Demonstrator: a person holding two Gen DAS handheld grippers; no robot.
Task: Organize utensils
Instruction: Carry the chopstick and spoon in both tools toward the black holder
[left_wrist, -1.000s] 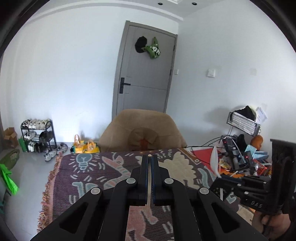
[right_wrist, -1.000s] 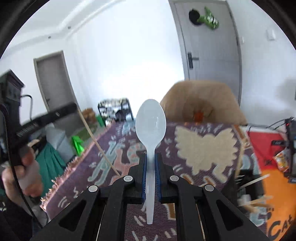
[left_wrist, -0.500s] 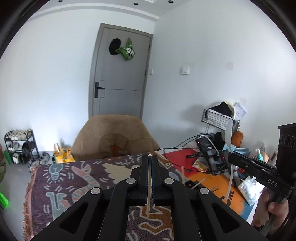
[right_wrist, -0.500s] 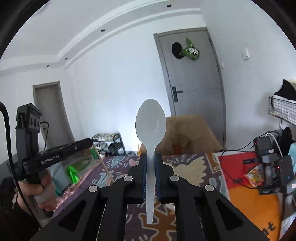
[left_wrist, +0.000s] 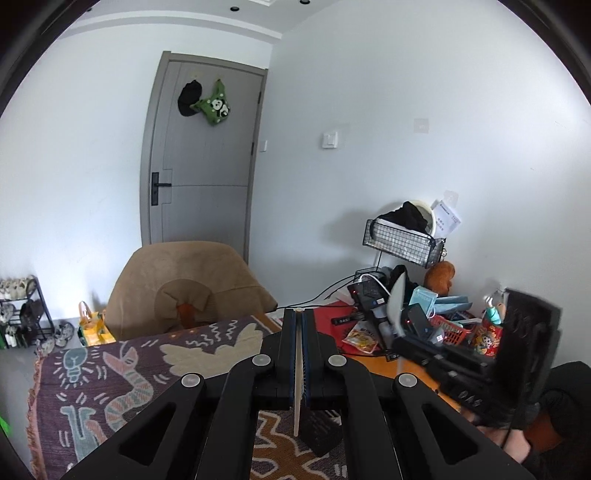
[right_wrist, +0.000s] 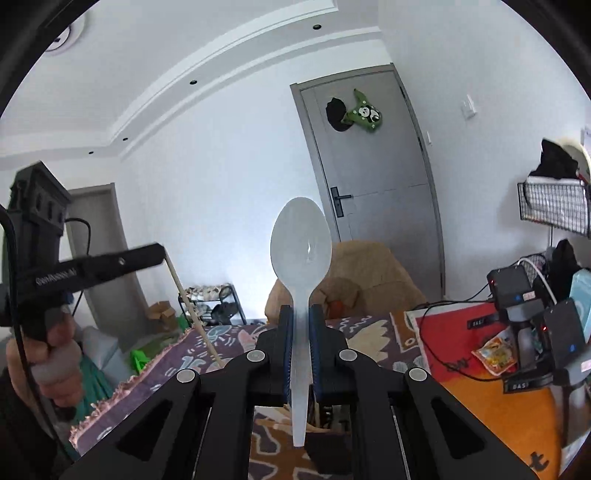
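Note:
My left gripper (left_wrist: 299, 314) is shut on a thin wooden chopstick (left_wrist: 296, 391) that runs upright between its jaws. It also shows in the right wrist view (right_wrist: 192, 306), slanting down from the left gripper (right_wrist: 162, 253). My right gripper (right_wrist: 301, 310) is shut on a white plastic spoon (right_wrist: 301, 254), bowl up. The spoon also shows in the left wrist view (left_wrist: 394, 308), held by the right gripper (left_wrist: 397, 341). A black utensil holder (right_wrist: 327, 424) with wooden sticks sits just below the spoon handle; it also shows under the chopstick in the left wrist view (left_wrist: 319, 430).
A patterned purple cloth (left_wrist: 122, 373) covers the table. A tan chair (left_wrist: 184, 288) stands behind it. Cables, chargers and snack packets (right_wrist: 495, 352) clutter the orange mat at the right. A wire basket (left_wrist: 402, 242) hangs on the wall.
Both grippers have swung and tilted; the right gripper now sits close beside the left, low at its right. The black holder has come into view under both held utensils.

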